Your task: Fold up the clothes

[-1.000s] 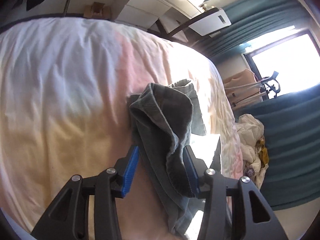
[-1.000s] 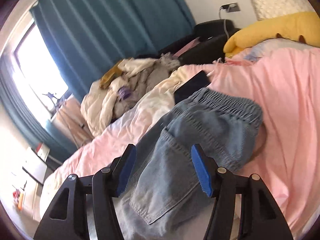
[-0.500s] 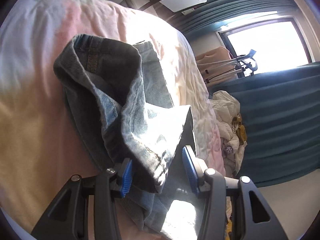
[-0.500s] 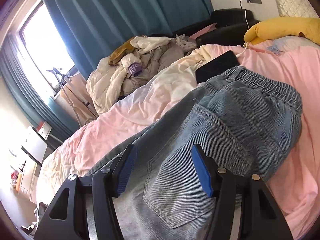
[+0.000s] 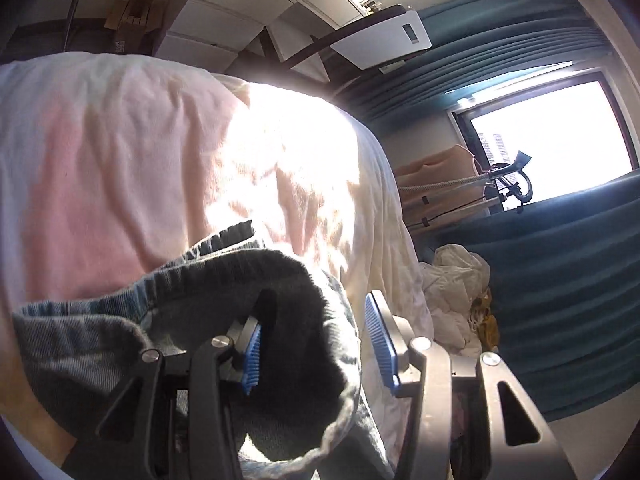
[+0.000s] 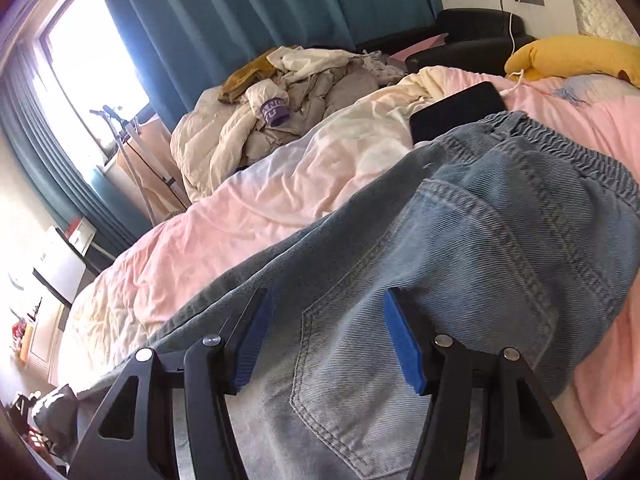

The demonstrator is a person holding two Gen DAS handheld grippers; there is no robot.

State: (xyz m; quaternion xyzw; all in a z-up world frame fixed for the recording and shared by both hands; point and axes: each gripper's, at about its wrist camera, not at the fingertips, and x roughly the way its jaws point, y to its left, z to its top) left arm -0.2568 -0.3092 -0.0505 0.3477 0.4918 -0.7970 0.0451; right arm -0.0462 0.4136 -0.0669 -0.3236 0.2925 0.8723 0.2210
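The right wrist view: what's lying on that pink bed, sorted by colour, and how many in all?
Blue: 1, the jeans
Black: 1, a flat dark slab by the waistband, possibly a tablet
Yellow: 1, a pillow
Total: 3
The heap of pale clothes seems to sit beyond the duvet, so it is not counted.

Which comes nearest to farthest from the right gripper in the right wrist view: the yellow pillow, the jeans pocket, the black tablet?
From the right gripper:
1. Jeans pocket, directly between the jaws.
2. Black tablet, beyond the waistband, on the bed.
3. Yellow pillow, far right, by the headboard.
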